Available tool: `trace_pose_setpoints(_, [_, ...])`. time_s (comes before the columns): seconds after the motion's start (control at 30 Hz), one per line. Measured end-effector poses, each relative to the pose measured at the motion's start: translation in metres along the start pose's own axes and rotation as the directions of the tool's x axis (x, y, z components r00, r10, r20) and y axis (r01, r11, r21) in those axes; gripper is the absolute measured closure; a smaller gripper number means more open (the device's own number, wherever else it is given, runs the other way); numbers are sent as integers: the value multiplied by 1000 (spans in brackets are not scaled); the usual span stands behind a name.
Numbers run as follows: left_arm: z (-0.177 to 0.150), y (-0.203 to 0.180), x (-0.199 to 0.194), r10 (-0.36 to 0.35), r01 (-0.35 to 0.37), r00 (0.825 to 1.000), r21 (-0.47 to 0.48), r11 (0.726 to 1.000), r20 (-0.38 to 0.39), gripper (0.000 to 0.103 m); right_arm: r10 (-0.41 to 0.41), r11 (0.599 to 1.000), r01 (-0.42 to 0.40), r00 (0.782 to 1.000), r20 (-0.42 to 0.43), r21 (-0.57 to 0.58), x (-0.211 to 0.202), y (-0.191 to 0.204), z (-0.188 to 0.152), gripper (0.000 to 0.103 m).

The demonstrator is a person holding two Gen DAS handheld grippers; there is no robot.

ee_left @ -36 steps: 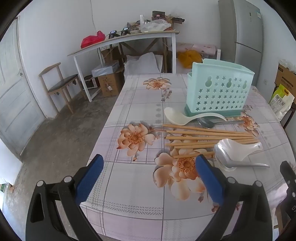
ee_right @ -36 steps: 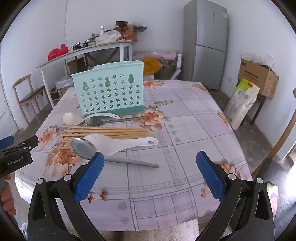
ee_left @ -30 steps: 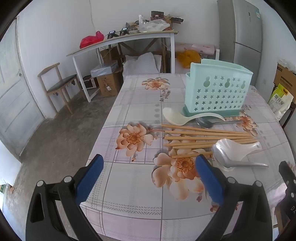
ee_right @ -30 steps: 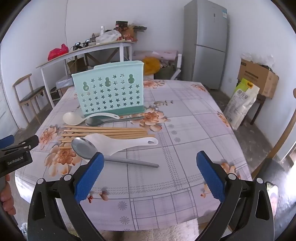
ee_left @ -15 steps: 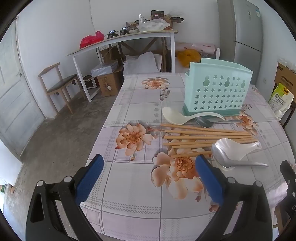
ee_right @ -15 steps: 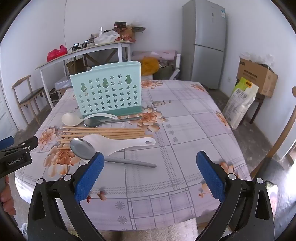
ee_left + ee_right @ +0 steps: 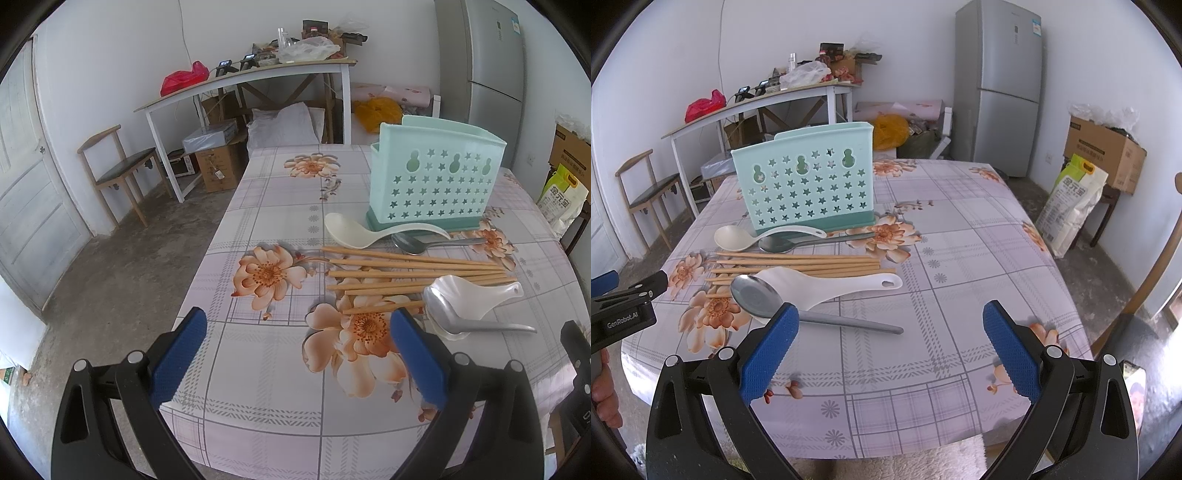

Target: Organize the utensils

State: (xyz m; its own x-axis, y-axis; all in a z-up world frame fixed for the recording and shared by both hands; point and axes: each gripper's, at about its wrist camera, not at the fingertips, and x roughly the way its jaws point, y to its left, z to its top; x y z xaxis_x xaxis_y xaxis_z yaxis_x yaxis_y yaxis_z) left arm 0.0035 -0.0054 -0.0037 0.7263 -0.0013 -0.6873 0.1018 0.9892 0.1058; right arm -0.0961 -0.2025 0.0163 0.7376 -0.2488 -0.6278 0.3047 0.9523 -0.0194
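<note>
A mint-green utensil holder [image 7: 805, 184] [image 7: 436, 177] with star holes stands upright on the flowered table. In front of it lie a cream spoon [image 7: 738, 237], a dark metal spoon [image 7: 783, 243], several wooden chopsticks [image 7: 798, 263] [image 7: 406, 273], a white rice paddle [image 7: 827, 284] [image 7: 469, 295] and a large steel spoon [image 7: 757, 295] [image 7: 450, 315]. My right gripper [image 7: 890, 347] is open over the table's near edge, just short of the steel spoon's handle. Over the left corner my left gripper [image 7: 295, 354] hangs open, holding nothing.
The tablecloth [image 7: 960, 258] has bare room to the right of the utensils. A grey fridge [image 7: 1001, 85], a cardboard box [image 7: 1104, 151] and a rice sack [image 7: 1071, 210] stand at the right. A cluttered side table [image 7: 251, 77] and a chair [image 7: 118, 170] are at the left.
Both grippers have drifted only slightly; the right view shifted a little so the holder sits marginally further left. Nothing was taken hold of or moved on the table.
</note>
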Motion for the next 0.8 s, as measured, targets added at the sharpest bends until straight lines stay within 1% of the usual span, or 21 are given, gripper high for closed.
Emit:
trace_pose_setpoints(0.3, [-1,9,-4,4,-4,1000,-9,1000,0,6,0,1000,0,1000,0,1,1,0,0,8])
trace_pose_setpoints(0.8, [0,11,-5,7,-7,1000,-7,1000,-1,6,11,1000,-11,1000,1,-14,0,3,-1,8])
